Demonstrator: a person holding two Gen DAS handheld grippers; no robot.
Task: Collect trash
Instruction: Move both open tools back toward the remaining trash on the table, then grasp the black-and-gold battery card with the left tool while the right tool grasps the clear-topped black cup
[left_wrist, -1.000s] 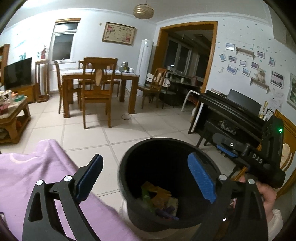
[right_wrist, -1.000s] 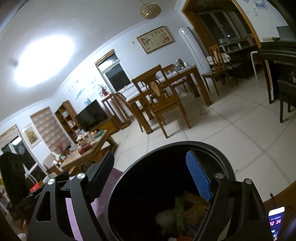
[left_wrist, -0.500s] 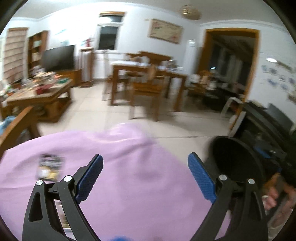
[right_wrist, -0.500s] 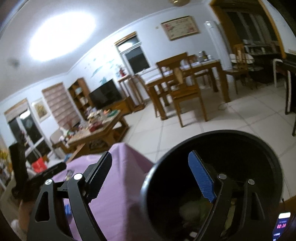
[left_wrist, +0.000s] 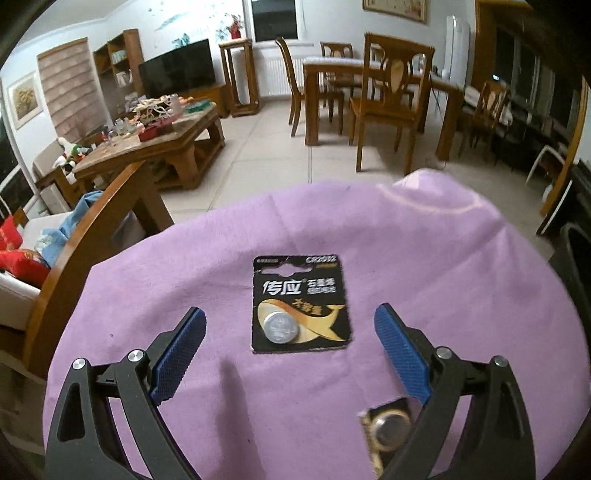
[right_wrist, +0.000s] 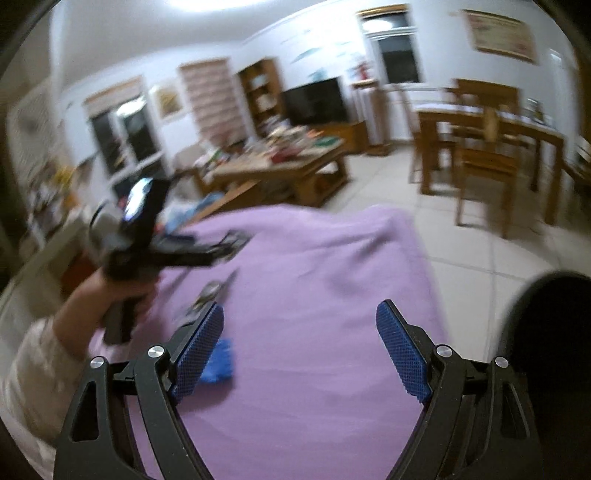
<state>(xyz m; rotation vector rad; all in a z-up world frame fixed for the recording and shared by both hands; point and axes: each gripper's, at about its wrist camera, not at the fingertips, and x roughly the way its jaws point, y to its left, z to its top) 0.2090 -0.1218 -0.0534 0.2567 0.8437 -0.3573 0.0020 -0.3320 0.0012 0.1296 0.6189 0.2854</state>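
Battery card (left_wrist: 300, 303) flat on purple cloth (left_wrist: 443, 266), left tongs (left_wrist: 290, 350) spread above it, right tongs (right_wrist: 300, 354) spread, empty

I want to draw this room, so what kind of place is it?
Most likely a home's living and dining room. There is a TV by the wall, a cluttered coffee table in front of it, and a dining table with wooden chairs.
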